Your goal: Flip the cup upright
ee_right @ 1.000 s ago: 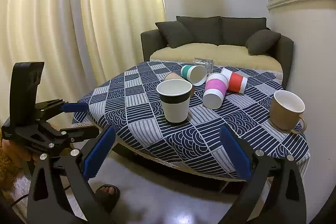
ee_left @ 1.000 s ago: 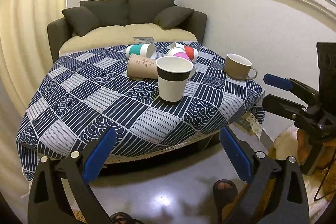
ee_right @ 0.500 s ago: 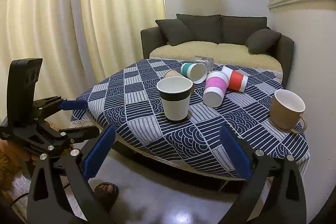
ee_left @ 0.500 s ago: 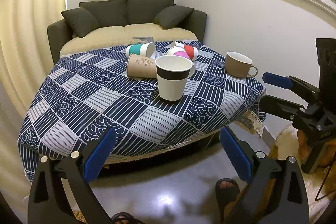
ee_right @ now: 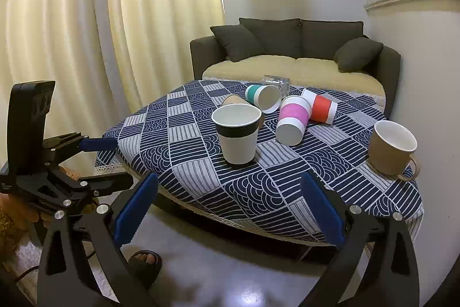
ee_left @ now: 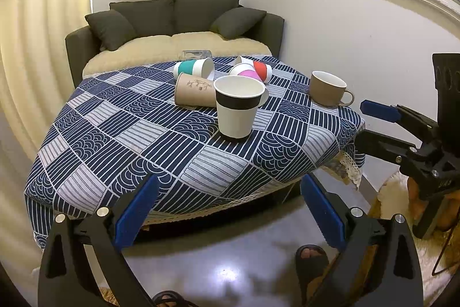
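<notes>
A white paper cup with a black band [ee_left: 238,107] [ee_right: 238,134] stands upright near the table's middle. Behind it several cups lie on their sides: a brown one [ee_left: 194,89] [ee_right: 233,99], a teal one [ee_left: 194,67] [ee_right: 263,97], a pink one [ee_left: 247,73] [ee_right: 293,120] and a red one [ee_left: 261,69] [ee_right: 320,109]. A tan mug [ee_left: 327,88] [ee_right: 391,147] stands upright at the right. My left gripper [ee_left: 227,209] and right gripper [ee_right: 227,209] are both open and empty, off the table's near edge, above the floor.
The table wears a blue and white patterned cloth [ee_left: 120,134] [ee_right: 287,192]. A clear glass [ee_left: 195,54] [ee_right: 276,82] lies at its far edge. A dark sofa [ee_left: 178,19] [ee_right: 287,48] stands behind, curtains on the left, a wall on the right. A sandalled foot [ee_left: 312,258] is on the floor.
Both grippers have drifted slightly, so the table sits a little differently in each view. Both stay open. No cup has moved.
</notes>
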A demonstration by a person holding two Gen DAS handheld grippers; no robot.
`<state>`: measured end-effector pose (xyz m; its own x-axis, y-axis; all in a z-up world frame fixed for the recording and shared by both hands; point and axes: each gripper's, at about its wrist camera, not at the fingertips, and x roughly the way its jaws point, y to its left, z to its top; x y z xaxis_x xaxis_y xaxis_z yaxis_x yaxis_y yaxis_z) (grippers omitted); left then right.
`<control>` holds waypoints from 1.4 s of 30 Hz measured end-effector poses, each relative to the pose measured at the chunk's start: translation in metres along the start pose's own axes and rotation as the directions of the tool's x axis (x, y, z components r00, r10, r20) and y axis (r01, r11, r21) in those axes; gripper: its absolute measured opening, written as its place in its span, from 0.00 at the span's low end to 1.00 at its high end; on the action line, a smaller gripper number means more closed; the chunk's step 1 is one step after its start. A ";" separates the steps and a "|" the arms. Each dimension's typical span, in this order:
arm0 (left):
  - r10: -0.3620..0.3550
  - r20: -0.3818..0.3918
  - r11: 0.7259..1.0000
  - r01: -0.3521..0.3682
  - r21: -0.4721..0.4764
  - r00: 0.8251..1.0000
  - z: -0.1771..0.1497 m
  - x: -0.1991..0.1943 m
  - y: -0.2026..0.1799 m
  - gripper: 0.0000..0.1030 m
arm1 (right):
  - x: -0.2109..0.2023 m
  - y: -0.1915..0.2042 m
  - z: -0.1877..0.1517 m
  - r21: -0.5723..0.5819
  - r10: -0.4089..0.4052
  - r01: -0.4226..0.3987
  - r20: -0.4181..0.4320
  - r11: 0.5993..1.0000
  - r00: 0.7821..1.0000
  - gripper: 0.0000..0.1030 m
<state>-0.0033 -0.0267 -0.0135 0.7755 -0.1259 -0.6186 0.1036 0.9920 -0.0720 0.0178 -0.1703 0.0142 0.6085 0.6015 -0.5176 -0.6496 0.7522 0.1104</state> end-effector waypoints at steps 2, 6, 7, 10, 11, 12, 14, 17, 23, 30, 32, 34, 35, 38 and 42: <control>-0.001 0.000 1.000 0.001 -0.002 1.000 0.000 0.000 0.000 0.94 | 0.000 0.000 0.000 -0.001 -0.001 0.001 -0.001 1.000 1.000 0.95; -0.001 0.001 1.000 0.001 0.001 1.000 0.000 -0.001 0.001 0.94 | 0.000 0.000 -0.001 -0.002 0.000 0.000 -0.002 1.000 1.000 0.95; -0.002 0.001 1.000 0.002 0.001 1.000 0.000 0.000 0.000 0.94 | 0.000 0.000 -0.001 -0.001 0.000 0.000 -0.002 1.000 1.000 0.95; -0.003 0.001 1.000 0.003 0.001 1.000 0.000 0.000 0.001 0.94 | 0.001 0.001 0.000 0.000 0.002 -0.002 0.000 1.000 1.000 0.95; -0.003 0.002 1.000 0.003 0.002 1.000 0.000 0.000 0.000 0.94 | 0.001 0.001 0.000 -0.002 0.000 0.000 0.001 1.000 1.000 0.95; -0.002 0.003 1.000 0.002 0.003 1.000 0.000 -0.001 0.000 0.94 | 0.001 0.002 0.000 -0.005 -0.001 0.001 0.001 1.000 1.000 0.95; -0.003 0.006 1.000 0.002 0.006 1.000 0.000 -0.001 -0.002 0.94 | 0.002 0.004 -0.001 -0.012 0.000 0.000 -0.003 1.000 1.000 0.95; -0.001 0.009 1.000 0.001 0.005 1.000 0.000 -0.002 -0.002 0.94 | 0.003 0.005 -0.001 -0.018 -0.003 0.003 -0.008 1.000 1.000 0.95; -0.004 0.016 1.000 0.004 -0.004 1.000 0.001 -0.003 -0.001 0.94 | 0.003 0.004 -0.001 -0.014 -0.002 0.002 -0.007 1.000 1.000 0.95; -0.005 0.019 1.000 0.006 -0.006 1.000 0.002 -0.004 -0.001 0.94 | 0.002 0.004 0.000 -0.012 -0.002 0.002 -0.003 1.000 1.000 0.95; -0.006 0.022 1.000 0.007 -0.009 1.000 0.002 -0.005 -0.001 0.94 | 0.002 0.004 0.000 -0.014 -0.003 0.002 -0.003 1.000 1.000 0.95; -0.005 0.023 1.000 0.005 -0.011 1.000 0.002 -0.005 -0.001 0.94 | 0.002 0.004 0.000 -0.015 -0.003 0.003 -0.003 1.000 1.000 0.95; -0.005 0.023 1.000 0.005 -0.011 1.000 0.002 -0.005 -0.001 0.94 | 0.002 0.004 0.000 -0.014 -0.003 0.003 -0.003 1.000 1.000 0.95; -0.006 0.022 1.000 0.006 -0.011 1.000 0.002 -0.005 -0.001 0.94 | 0.002 0.004 0.000 -0.014 -0.003 0.003 -0.003 1.000 1.000 0.95; -0.004 0.022 1.000 0.004 -0.010 1.000 0.002 -0.005 -0.001 0.94 | 0.002 0.004 0.000 -0.014 -0.003 0.003 -0.002 1.000 1.000 0.95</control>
<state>-0.0063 -0.0269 -0.0086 0.7886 -0.1296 -0.6011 0.1002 0.9916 -0.0822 0.0166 -0.1660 0.0139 0.6095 0.5985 -0.5199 -0.6541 0.7502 0.0969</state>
